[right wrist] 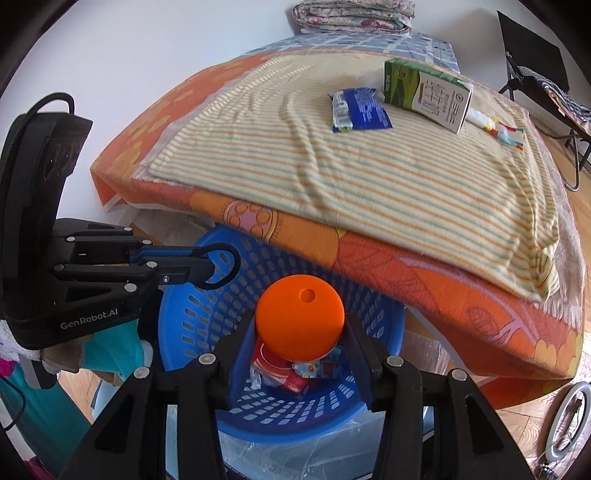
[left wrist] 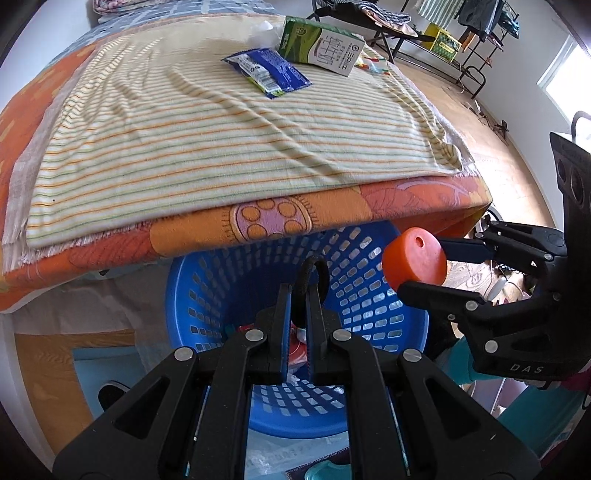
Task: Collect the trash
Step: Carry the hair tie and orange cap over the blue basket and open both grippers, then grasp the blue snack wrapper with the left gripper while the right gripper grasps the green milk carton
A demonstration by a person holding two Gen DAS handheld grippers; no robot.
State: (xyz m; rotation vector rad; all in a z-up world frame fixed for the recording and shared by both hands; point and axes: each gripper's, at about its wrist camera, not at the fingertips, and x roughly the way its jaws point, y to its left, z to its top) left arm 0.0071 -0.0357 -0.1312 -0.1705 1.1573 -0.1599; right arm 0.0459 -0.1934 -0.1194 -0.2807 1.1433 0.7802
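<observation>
A bed (left wrist: 110,266) covered in an orange patterned sheet fills the upper half of both views, with a striped towel (left wrist: 221,147) spread over it and reaching almost to the near edge. On the towel's far part lie a blue snack wrapper (left wrist: 267,72), a green and white drink carton (left wrist: 321,46) on its side just beside it, and a small colourful wrapper (right wrist: 506,133) past the carton's end. Behind the bed is a white wall, with folded bedding (right wrist: 354,16) at the far end; to the side, a wooden floor (left wrist: 480,140) runs to a clothes rack (left wrist: 476,40) and a folding chair (right wrist: 535,74). Below the bed's near edge stands a blue perforated basket (left wrist: 369,280), its far rim tucked under the overhanging sheet; red and patterned wrappers (right wrist: 295,373) lie at its bottom. The left gripper (left wrist: 299,291) hangs over the basket with its jaws nearly together, pinching a black loop (right wrist: 221,266), seemingly a hair tie, which sticks out beyond the fingertips. The right gripper (right wrist: 301,332) is beside it, also above the basket, its jaws part open and clamped on an orange round cap (right wrist: 300,325) with a small hole in its face. The two grippers are near each other but apart. The basket mouth is open beneath both; the bed edge is close above its far side, and clear plastic sheeting (right wrist: 332,443) lies on the floor at its near side.
</observation>
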